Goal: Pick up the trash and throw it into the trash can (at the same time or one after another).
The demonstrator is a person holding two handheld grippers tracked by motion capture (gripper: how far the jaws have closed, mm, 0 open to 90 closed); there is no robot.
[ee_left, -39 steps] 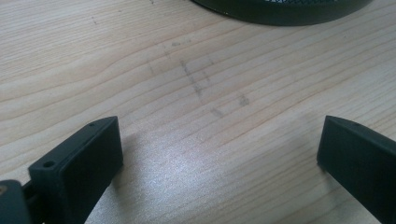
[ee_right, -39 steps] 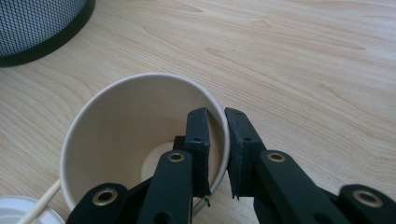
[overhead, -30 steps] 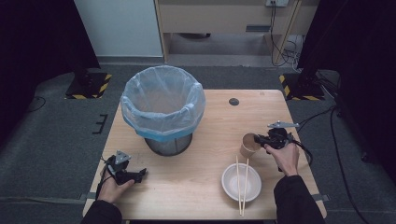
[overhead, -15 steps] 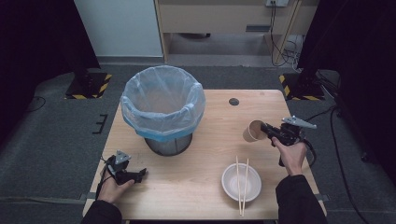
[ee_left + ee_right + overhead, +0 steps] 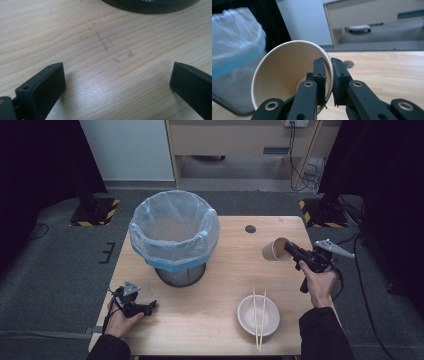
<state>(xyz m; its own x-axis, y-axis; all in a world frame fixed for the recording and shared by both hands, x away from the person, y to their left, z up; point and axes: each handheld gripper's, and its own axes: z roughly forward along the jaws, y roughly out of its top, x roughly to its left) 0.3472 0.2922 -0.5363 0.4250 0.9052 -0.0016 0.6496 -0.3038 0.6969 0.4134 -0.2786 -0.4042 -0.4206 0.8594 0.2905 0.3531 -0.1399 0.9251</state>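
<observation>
A brown paper cup hangs tilted on its side above the right part of the table, its mouth towards the camera in the right gripper view. My right gripper is shut on the cup's rim, one jaw inside the cup and one outside. A mesh bin with a pale blue bag stands left of the cup, also seen as the bin in the right gripper view. My left gripper rests near the table's front left corner, open, with bare wood between its jaws.
A white bowl with a pair of chopsticks across it sits at the front right. A small dark round hole marks the table's far side. The bin's dark base lies just ahead of the left gripper.
The right hand has lifted the cup off the table and carried it up and away from the bowl, tipping it sideways. The left hand has stayed put.
</observation>
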